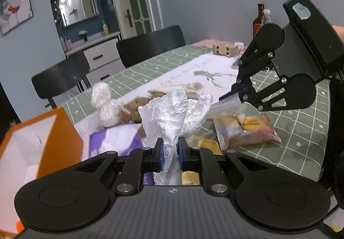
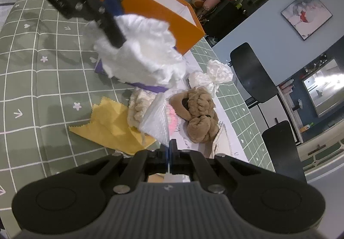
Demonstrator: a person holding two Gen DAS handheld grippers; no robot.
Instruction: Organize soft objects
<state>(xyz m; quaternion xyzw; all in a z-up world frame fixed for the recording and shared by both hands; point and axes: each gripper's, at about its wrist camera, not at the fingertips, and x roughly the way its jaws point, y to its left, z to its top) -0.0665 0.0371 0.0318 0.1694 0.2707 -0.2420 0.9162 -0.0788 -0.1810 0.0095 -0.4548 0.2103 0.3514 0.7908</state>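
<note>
White crumpled cloth (image 1: 172,114) sits pinched in the left gripper (image 1: 171,151); right gripper (image 2: 169,153) apparently pinches a clear bag (image 2: 157,122).

Indoor light, fairly dim & cool overall, soft w/ no hard shadows; faint grey shadows lie on the checked tablecloth (image 2: 43,79). Brightest spot is glare off the wall mirror (image 1: 77,0), blown out in the right wrist view too. White crumpled tissue (image 2: 146,49) is overexposed and motion-blurred, detail lost. Orange box (image 1: 53,131) smeared at its edge. Strong fisheye bend in both views: door frame & walls curve, corners go black. Far room slightly soft, noisy.
</note>
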